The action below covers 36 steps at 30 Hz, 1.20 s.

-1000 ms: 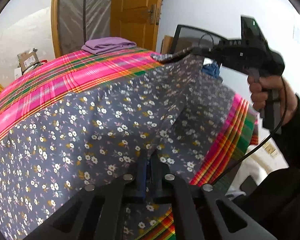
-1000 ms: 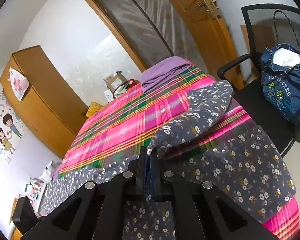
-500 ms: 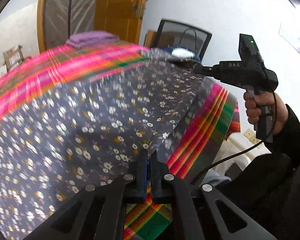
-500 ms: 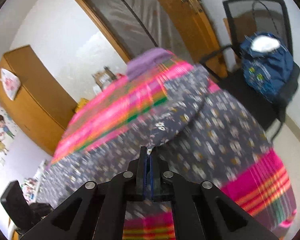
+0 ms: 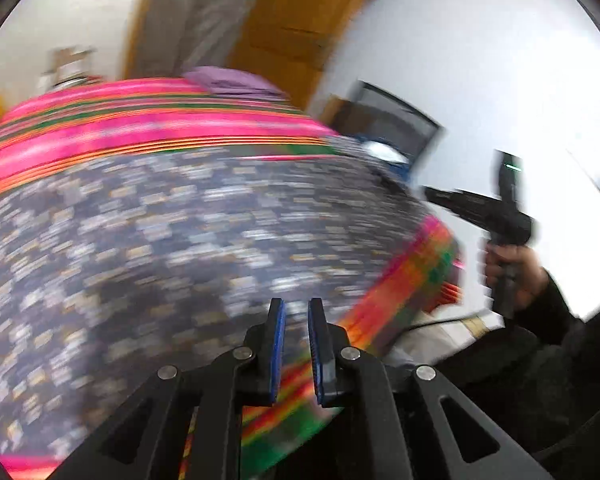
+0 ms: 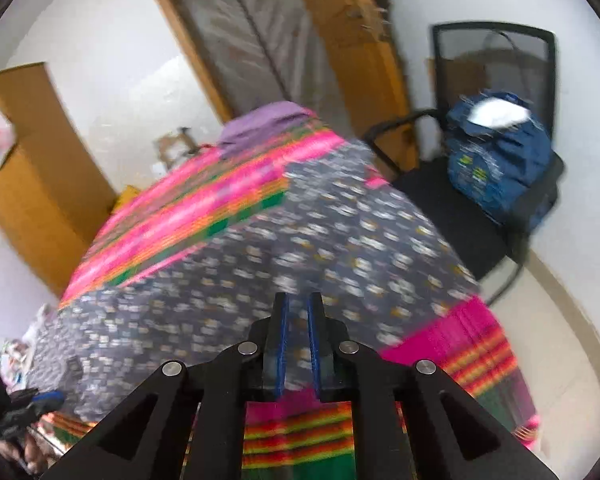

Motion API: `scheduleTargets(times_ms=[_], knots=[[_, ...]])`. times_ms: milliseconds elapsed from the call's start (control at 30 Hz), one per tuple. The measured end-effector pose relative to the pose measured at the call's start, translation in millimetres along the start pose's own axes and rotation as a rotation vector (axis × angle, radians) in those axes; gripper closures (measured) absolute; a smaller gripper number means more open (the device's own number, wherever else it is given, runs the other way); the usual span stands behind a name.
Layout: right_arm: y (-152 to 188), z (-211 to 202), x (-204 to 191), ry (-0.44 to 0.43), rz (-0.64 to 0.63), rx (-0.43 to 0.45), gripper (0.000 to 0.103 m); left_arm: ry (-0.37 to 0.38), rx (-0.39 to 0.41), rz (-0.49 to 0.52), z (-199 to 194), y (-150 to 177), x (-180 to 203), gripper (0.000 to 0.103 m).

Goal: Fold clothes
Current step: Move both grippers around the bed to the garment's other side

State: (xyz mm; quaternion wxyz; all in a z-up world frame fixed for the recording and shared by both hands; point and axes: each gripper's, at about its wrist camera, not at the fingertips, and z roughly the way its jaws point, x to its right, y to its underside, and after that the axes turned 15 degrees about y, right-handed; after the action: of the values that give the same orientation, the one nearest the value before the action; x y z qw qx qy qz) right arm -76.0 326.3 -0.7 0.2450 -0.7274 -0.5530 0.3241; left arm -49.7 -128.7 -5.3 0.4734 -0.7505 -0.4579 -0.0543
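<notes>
A grey floral garment [image 5: 188, 232] [image 6: 340, 240] lies spread over the pink plaid bed [image 5: 140, 128] [image 6: 204, 208]; both views are motion-blurred. My left gripper [image 5: 298, 320] hovers over the garment's near edge. Its jaws are opening, and a narrow gap shows between the blue pads with no cloth pinched. My right gripper [image 6: 298, 308] is likewise opening above the garment's near edge, with nothing gripped. In the left wrist view the right gripper [image 5: 436, 194] appears at the right, off the bed's corner, held by a hand [image 5: 512, 268]. The left gripper [image 6: 32, 400] shows at the lower left of the right wrist view.
A folded purple cloth [image 6: 260, 120] [image 5: 232, 80] rests at the bed's far end. A black chair [image 6: 496, 56] with a blue bag [image 6: 500, 160] stands right of the bed. A wooden wardrobe [image 6: 28, 168] stands at left, and a door [image 6: 340, 20] lies behind.
Both grippers were shut on the garment's lifted edge; now both have let it go and their jaws have parted. The garment has dropped flat on the bed. The left view has swung sideways.
</notes>
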Motion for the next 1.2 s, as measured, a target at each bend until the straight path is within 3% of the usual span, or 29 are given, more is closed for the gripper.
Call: scheduleTargets(times_ms=[133,367,567,633,733,767,833,1000,1200], knots=[[4,6,-43,-0.187,-0.132,-0.025,0.092,-0.124,0.036,-0.131,-22,17,-31,0.092],[30,22,-125,-0.389,-0.398,-0.135,0.092,-0.133,0.066,-0.151,-41,39,-26,0.092],[52,20,-183,-0.513,-0.625,-0.172,0.092,-0.174,0.166,-0.211,-56,35,-34,0.092],[66,23,-196,-0.524,-0.718,-0.204,0.092,-0.196,0.192,-0.233,-62,36,-40,0.092],[69,20,-205,-0.525,-0.773,-0.18,0.092,-0.226,0.238,-0.279,-69,37,-52,0.092],[63,20,-206,-0.53,-0.756,-0.167,0.092,-0.234,0.256,-0.296,-73,37,-56,0.092],[45,25,-210,-0.509,-0.714,-0.139,0.075,-0.247,0.277,-0.308,-78,34,-64,0.092],[-8,49,-234,-0.456,-0.715,-0.107,0.07,-0.265,0.301,-0.32,-85,28,-76,0.092],[-39,112,-272,-0.515,-0.732,-0.326,0.069,-0.293,0.321,-0.361,-88,34,-91,0.092]])
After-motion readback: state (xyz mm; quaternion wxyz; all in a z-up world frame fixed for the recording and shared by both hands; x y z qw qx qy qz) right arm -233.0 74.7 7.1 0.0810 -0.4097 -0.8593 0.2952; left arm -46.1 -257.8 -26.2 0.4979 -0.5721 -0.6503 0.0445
